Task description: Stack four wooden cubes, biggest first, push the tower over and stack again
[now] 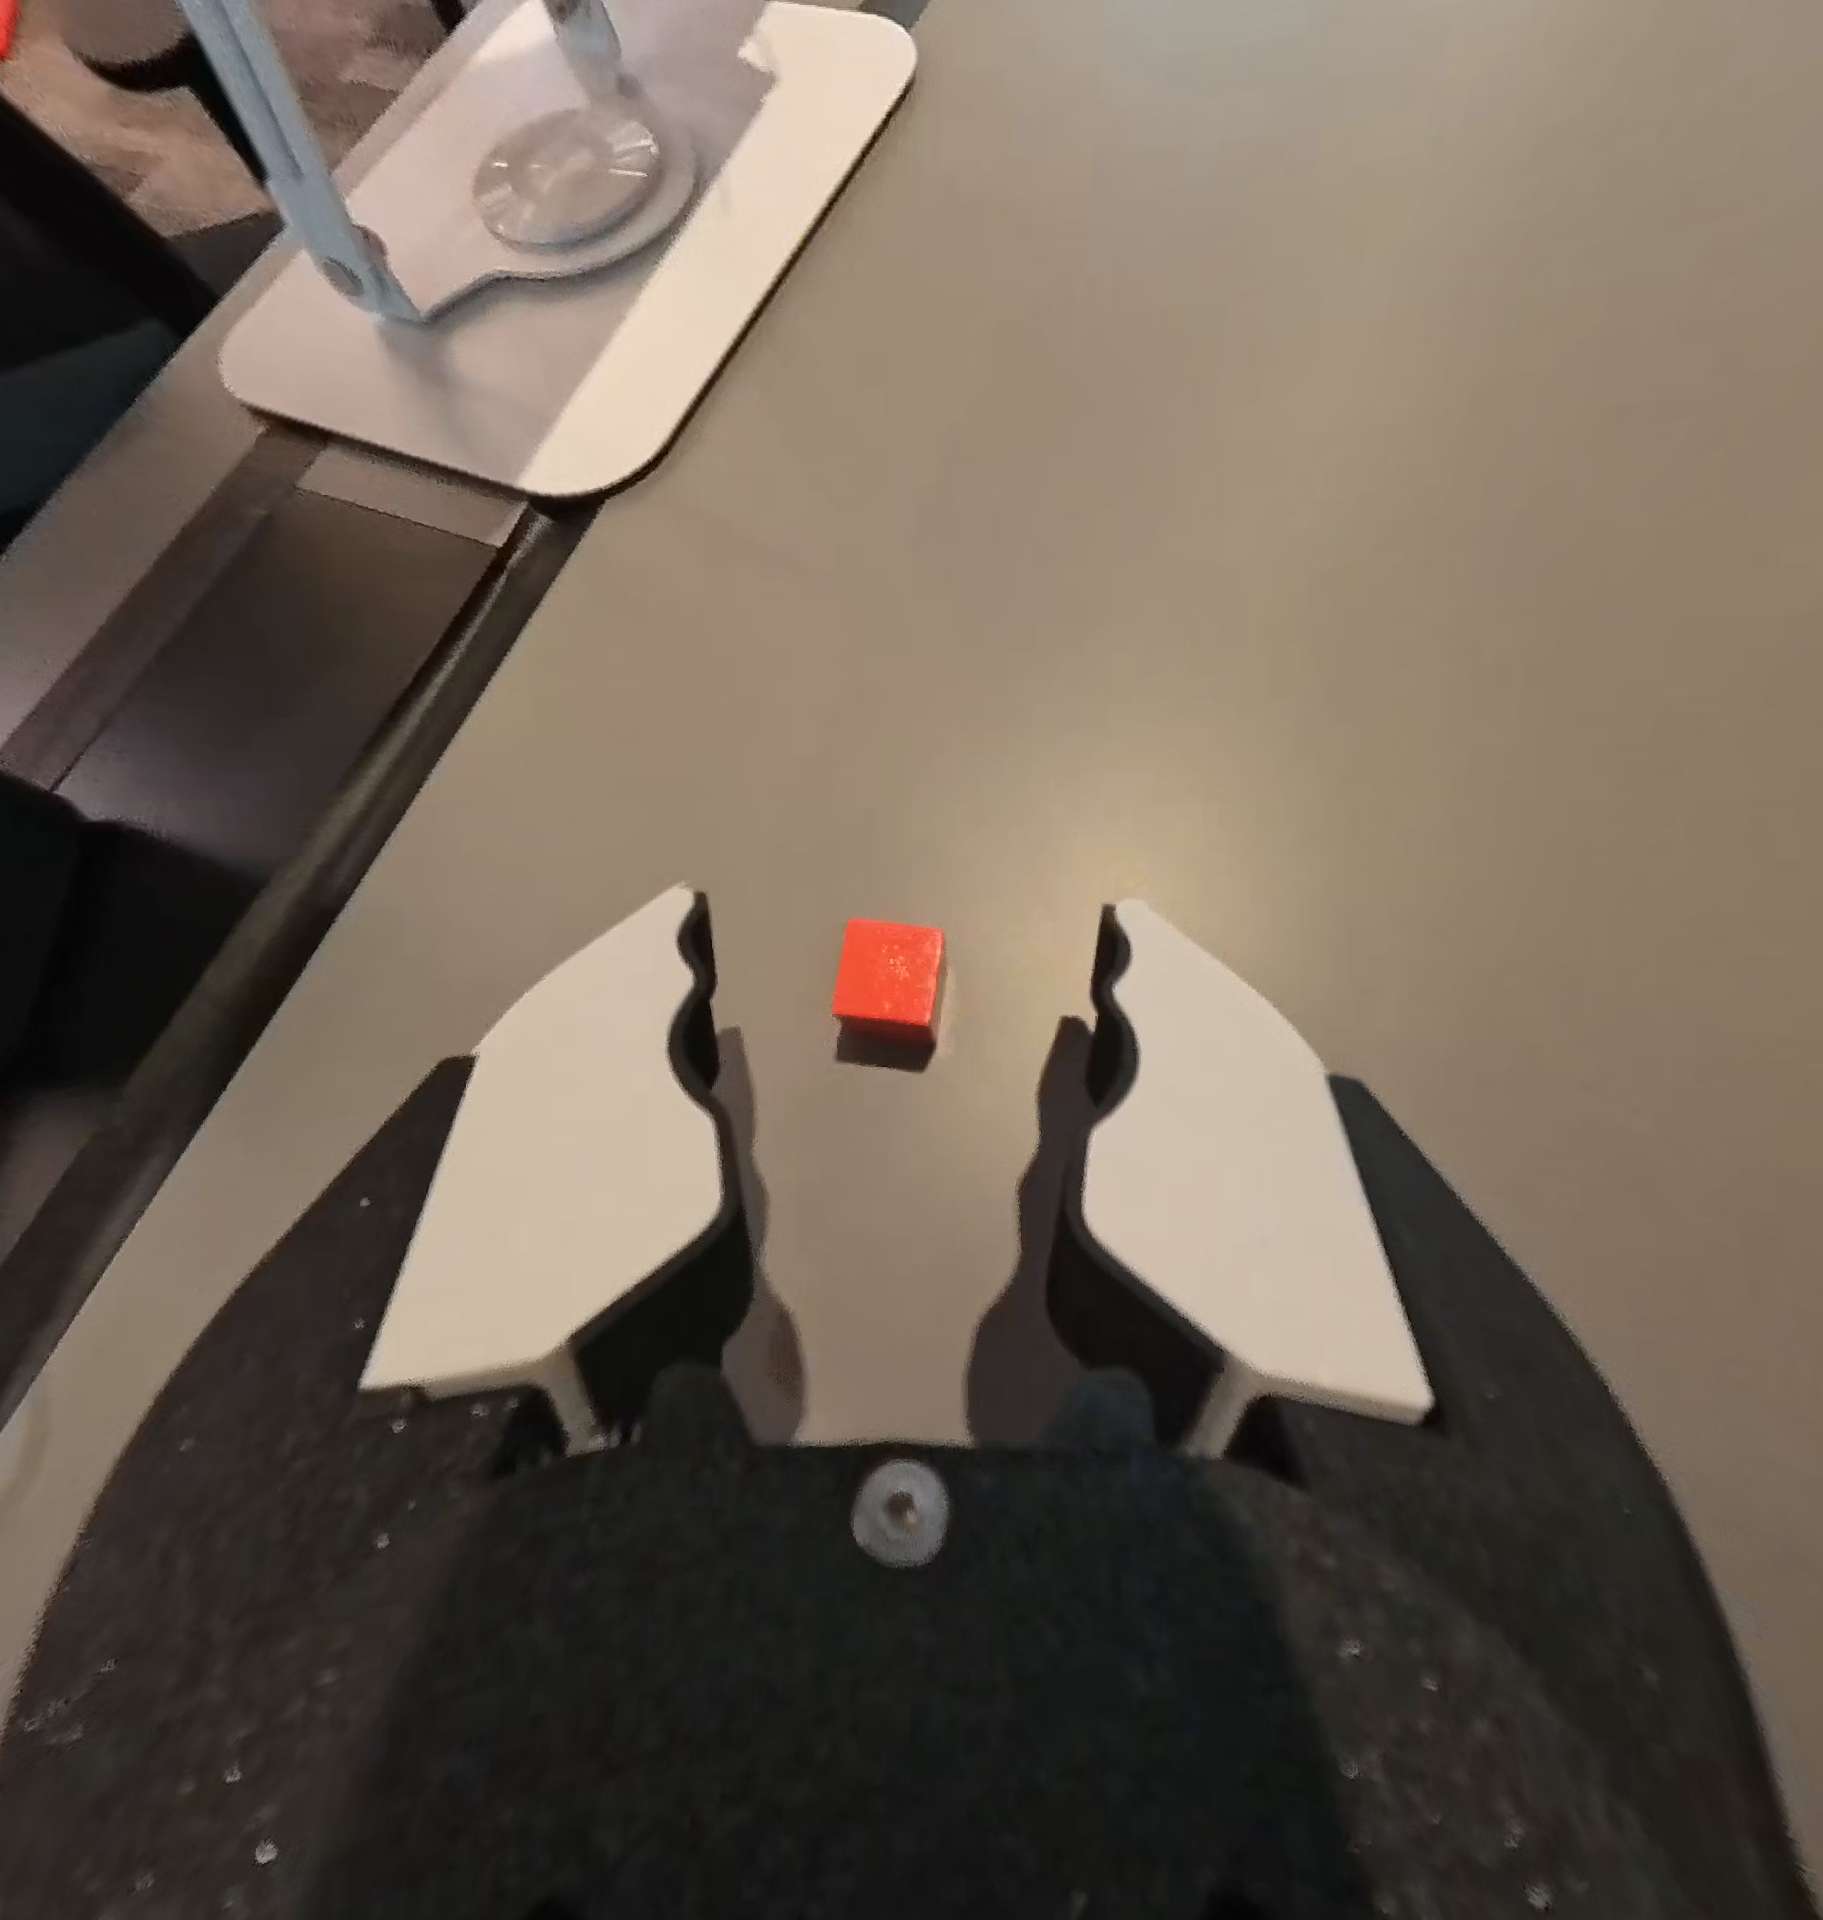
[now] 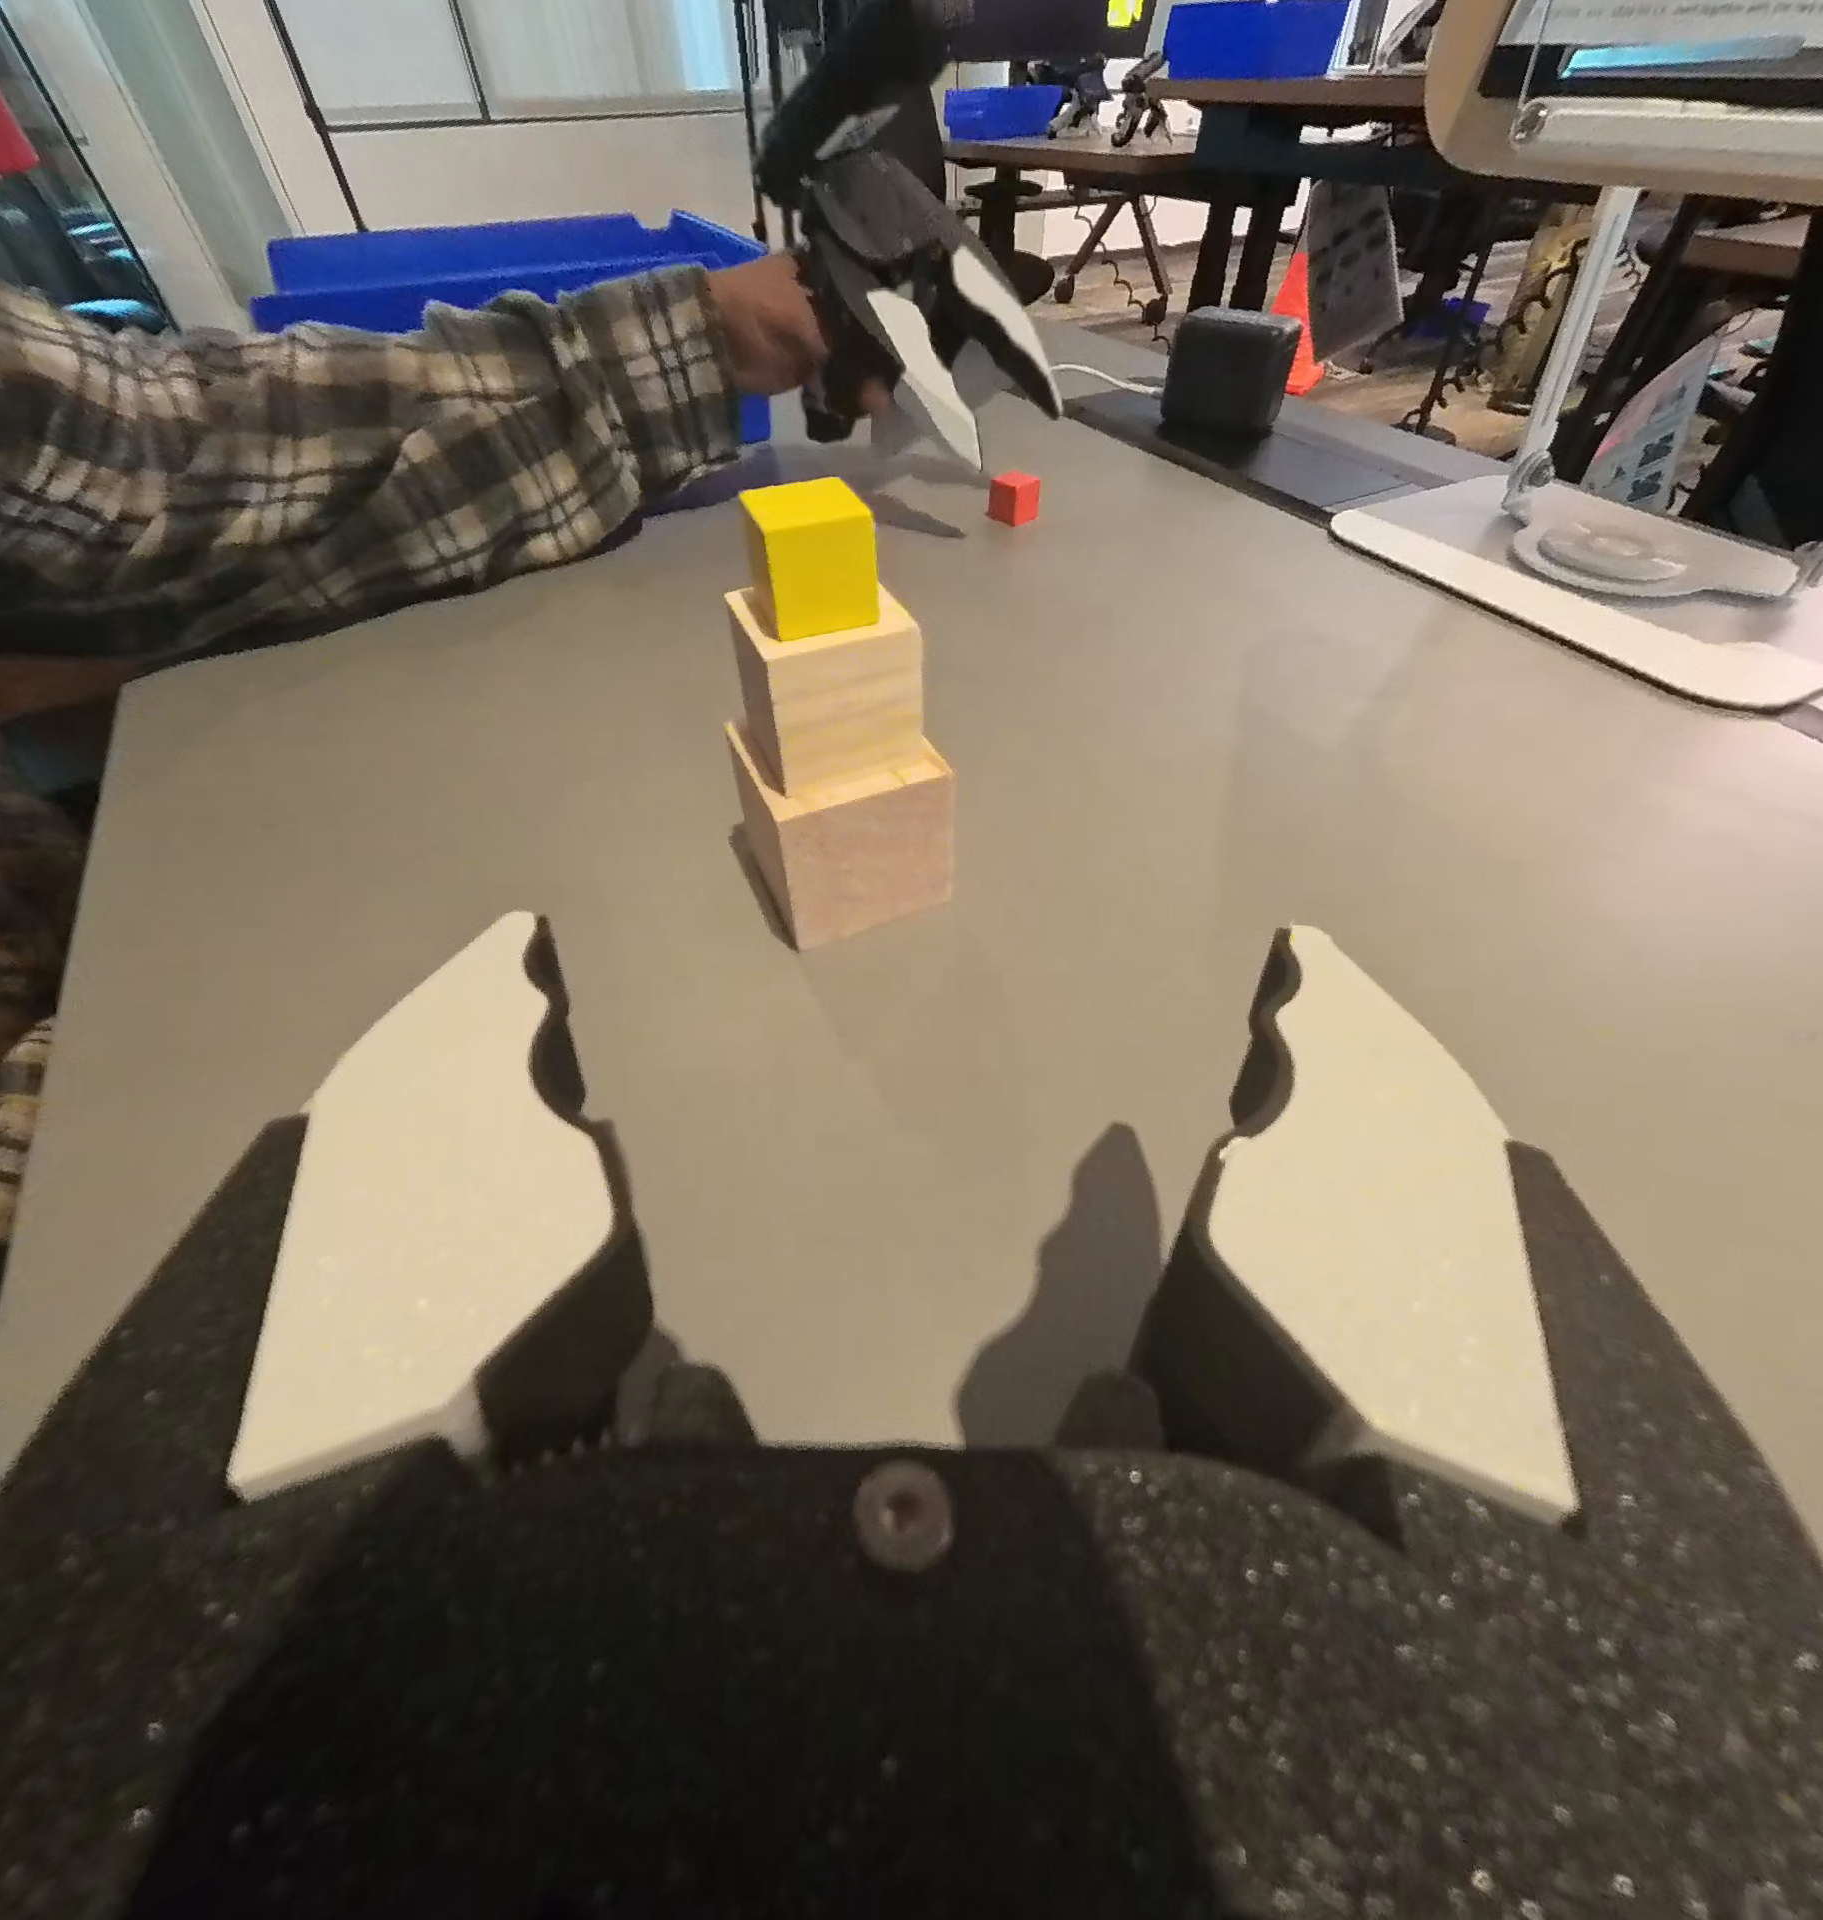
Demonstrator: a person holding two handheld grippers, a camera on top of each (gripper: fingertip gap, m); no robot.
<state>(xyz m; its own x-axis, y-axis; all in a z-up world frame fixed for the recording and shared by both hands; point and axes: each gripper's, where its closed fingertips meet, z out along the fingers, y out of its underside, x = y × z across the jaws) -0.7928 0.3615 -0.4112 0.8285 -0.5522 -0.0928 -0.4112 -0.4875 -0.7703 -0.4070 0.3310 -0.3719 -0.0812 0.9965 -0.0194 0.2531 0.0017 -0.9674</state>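
1. Hovering above the grey table (image 1: 1302, 520), the left gripper (image 1: 902, 914) has its jaws spread wide and holds nothing; we see the small red cube (image 1: 888, 977) on the table, lined up with the gap between the fingertips, touching neither.
2. We note the right gripper (image 2: 912, 925), jaws likewise wide apart and empty, facing a three-cube tower just ahead of it.
3. We read the tower from below: large plain wooden cube (image 2: 865, 852), medium plain wooden cube (image 2: 834, 686), yellow cube (image 2: 811, 556).
4. Beyond the tower, we see the left gripper (image 2: 1016, 431) held by a hand (image 2: 767, 322) in a plaid sleeve (image 2: 315, 457), above the red cube (image 2: 1013, 497).
5. We mark a white stand base (image 1: 595, 281) at the table's edge.
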